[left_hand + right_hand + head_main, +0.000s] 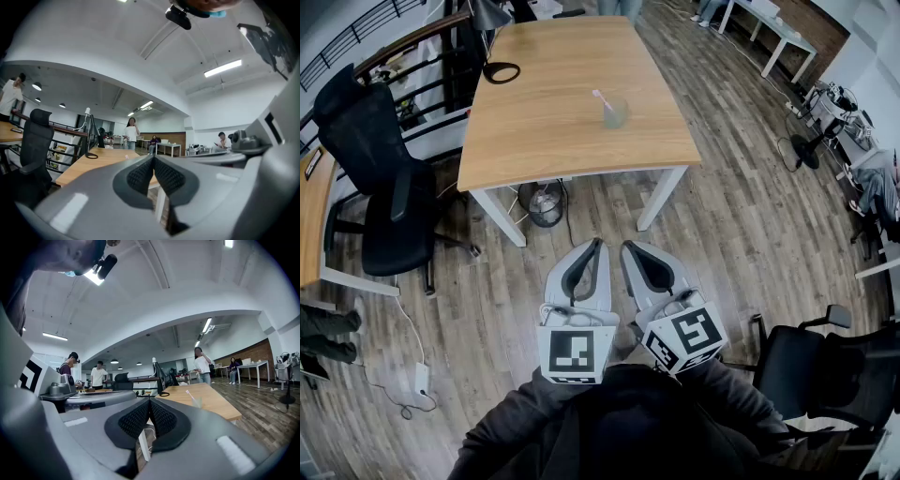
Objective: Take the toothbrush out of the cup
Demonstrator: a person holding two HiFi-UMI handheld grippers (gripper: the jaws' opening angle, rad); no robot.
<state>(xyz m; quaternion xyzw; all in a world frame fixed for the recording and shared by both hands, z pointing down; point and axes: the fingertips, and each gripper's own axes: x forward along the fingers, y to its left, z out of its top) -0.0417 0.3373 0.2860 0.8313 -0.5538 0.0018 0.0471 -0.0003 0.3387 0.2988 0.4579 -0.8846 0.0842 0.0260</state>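
While both grippers are held close in front of the person's dark sleeves, no part of the task appears to have begun. The left gripper (598, 246) points level, its jaws pressed together with nothing between them. The right gripper (627, 247), just beside it and dipped slightly, is likewise closed and empty. Each gripper's own view shows the ribbed pads meeting at the tips. Both hang over the wooden floor (722, 234), well short of the near edge of the bench (544, 122). Under that near edge stands a small bin (545, 204), and a black chair (380, 178) sits off the bench's left edge.

On the bench top the cup (616, 114) stands upright, nearer the right edge than the left and roughly halfway between the near and far edges. The pink toothbrush (602, 97) leans in it, with its upper end tilted toward the left edge and clear above the rim. At the far left corner is a lamp (501, 72) with a ring-shaped base.

By my reading, everything is left to do. The person has to close the distance to the bench, spread one gripper's jaws and pinch the toothbrush above the rim. Then the toothbrush must be lifted clear. The cup looks light, so the other gripper may have to steady it.
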